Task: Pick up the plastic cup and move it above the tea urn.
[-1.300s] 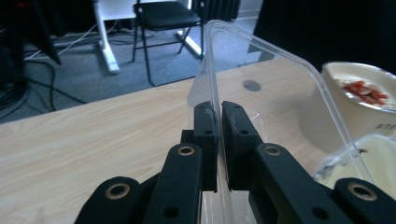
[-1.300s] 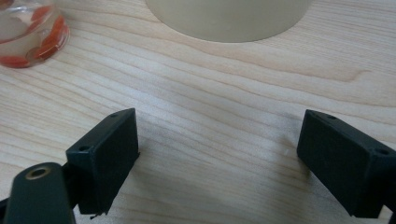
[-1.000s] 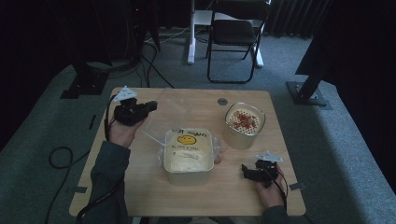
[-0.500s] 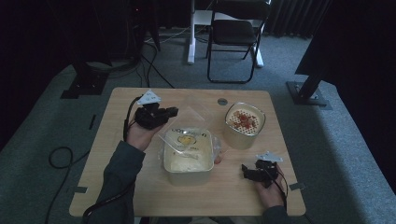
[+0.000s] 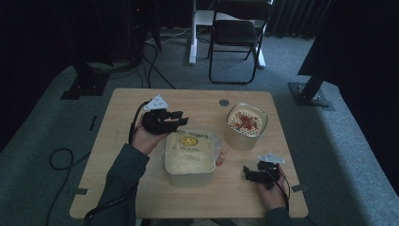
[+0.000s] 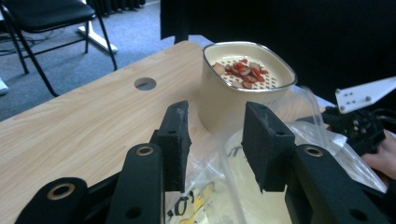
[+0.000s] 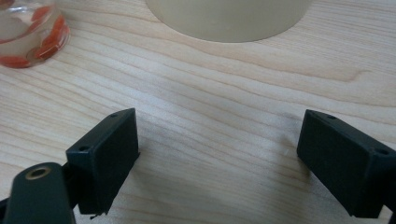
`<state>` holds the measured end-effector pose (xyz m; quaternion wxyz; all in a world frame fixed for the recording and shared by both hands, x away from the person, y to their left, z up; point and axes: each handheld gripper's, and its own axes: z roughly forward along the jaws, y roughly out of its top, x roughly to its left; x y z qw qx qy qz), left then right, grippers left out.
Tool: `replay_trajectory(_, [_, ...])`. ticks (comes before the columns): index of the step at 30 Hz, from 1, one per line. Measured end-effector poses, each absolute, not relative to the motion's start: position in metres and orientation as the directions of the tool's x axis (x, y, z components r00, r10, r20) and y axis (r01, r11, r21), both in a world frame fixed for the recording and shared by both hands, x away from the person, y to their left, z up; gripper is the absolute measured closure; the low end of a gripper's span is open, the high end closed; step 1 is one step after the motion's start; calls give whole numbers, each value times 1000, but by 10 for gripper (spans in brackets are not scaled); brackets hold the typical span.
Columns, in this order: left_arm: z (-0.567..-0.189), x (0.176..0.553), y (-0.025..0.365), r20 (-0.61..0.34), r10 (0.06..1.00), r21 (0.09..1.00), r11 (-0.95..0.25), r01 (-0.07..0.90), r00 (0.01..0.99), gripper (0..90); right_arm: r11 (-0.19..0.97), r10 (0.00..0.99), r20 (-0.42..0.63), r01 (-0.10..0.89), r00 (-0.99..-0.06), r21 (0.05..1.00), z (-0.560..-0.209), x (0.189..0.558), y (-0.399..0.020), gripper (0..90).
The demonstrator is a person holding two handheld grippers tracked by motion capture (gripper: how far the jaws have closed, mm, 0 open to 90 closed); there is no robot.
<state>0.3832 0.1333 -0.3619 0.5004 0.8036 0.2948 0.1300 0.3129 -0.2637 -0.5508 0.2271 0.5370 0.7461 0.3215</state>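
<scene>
Now left gripper [image 5: 181, 117] jaws just opened, hovering over clear plastic bag [image 5: 200, 141] draped on cream tub [image 5: 190, 160] mid-table, nothing pinched; right gripper [image 5: 249, 173] open, resting. Bag looks light, floppy, slippery: pinch a loose top edge

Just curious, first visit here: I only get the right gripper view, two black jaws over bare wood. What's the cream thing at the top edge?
Observer: A cream pot; its holed insert holds red pieces.
Operator: And the other gripper?
Observer: The left gripper hovers at a clear bag draped over a tub.
Operator: Holding it?
Observer: No. Its jaws have just been opening; the bag shows in the gap, unpinched.
</scene>
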Motion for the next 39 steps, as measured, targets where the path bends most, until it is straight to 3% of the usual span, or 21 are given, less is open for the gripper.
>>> replay_trajectory(18, [-372, 393, 159, -100, 685, 877, -282, 390, 721, 579, 219, 945, 7, 650, -327, 727, -550, 313, -261, 156])
replay_trajectory(34, [-387, 398, 179, -116, 728, 867, -257, 426, 675, 579, 238, 936, 6, 647, -351, 724, -551, 313, -258, 132])
replay_trajectory(37, [-388, 399, 182, -121, 734, 868, -248, 429, 668, 579, 241, 935, 7, 650, -354, 720, -550, 312, -257, 142])
replay_trajectory(39, [-389, 399, 183, -125, 739, 870, -240, 432, 662, 579, 244, 935, 7, 657, -355, 713, -548, 312, -256, 194])
